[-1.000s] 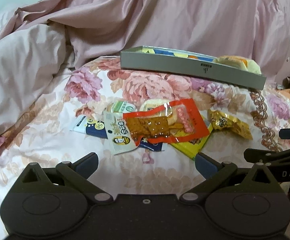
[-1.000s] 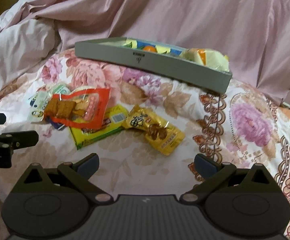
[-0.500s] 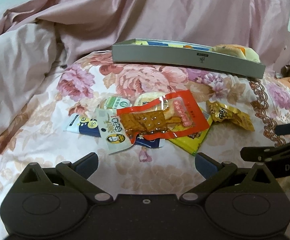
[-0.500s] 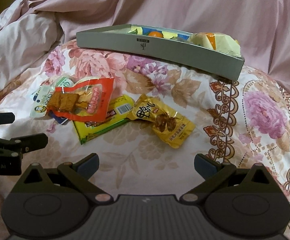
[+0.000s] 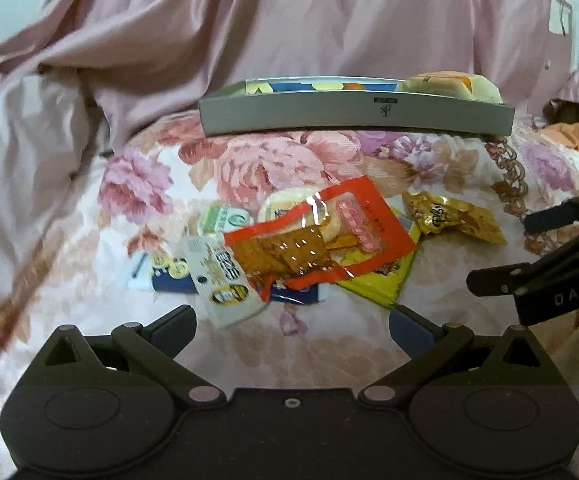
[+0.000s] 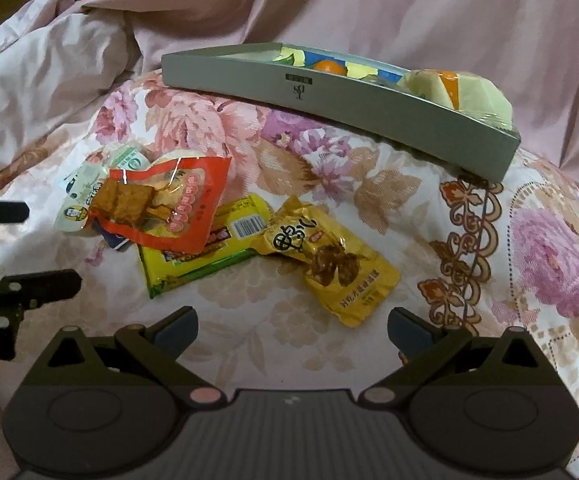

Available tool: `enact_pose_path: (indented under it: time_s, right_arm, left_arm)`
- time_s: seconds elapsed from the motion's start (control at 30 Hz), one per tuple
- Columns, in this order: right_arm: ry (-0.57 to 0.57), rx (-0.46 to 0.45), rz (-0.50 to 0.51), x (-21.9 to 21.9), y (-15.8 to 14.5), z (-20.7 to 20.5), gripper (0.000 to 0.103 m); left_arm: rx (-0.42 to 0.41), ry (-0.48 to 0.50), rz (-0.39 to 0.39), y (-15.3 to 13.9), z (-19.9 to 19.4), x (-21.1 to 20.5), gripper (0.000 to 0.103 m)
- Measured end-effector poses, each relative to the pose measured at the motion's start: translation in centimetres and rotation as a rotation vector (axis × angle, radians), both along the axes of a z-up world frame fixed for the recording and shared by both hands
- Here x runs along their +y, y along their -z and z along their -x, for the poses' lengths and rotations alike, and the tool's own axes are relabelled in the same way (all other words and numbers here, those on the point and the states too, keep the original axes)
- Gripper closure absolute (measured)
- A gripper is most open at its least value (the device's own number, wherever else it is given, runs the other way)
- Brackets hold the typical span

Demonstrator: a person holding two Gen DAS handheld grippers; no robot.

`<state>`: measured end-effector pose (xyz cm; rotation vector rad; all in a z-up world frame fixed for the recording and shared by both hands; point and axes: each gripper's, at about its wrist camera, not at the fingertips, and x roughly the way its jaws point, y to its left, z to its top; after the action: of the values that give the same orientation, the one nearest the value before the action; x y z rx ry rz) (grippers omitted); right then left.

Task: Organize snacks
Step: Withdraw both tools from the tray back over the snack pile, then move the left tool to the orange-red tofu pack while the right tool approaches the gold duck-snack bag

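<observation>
A heap of snack packets lies on the floral bedspread. A red packet tops it, over a yellow-green packet and a white sachet. A golden packet lies to the right. Behind stands a grey box holding several snacks. My left gripper is open just short of the heap. My right gripper is open, with the golden packet just beyond its fingers. Each gripper shows at the edge of the other's view.
Pink crumpled bedding rises behind the box and along the left. Orange cloth lies at the far right. Bare floral bedspread stretches to the right of the golden packet.
Both grippers have moved forward toward the snacks, which now look larger and nearer. Both stay open. No packet has shifted.
</observation>
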<state>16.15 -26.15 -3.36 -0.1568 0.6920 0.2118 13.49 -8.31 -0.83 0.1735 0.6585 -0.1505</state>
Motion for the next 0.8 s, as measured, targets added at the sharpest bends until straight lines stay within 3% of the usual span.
enact_pose_path:
  time_s: [0.17,0.4,0.53,0.8]
  right_arm:
    - [-0.043,-0.043,0.043,0.2,-0.3,0.2,0.000]
    - [-0.134,-0.134,0.086,0.1,-1.0,-0.5,0.000]
    - [-0.173,-0.152,0.095,-0.6,-1.0,-1.8,0.000]
    - [-0.220,-0.125,0.039,-1.9,-0.7,-3.5,0.000]
  left_arm:
    - [-0.001,-0.008,0.017,-0.1,-0.4,-0.1,0.001]
    - [-0.053,0.061,-0.042,-0.8,-1.7,-0.5,0.001]
    - [-0.059,0.145,-0.069,-1.2,-2.9,-0.9,0.001]
    - [-0.031,0.347,-0.196,-0.8,-5.0,-2.4,0.001]
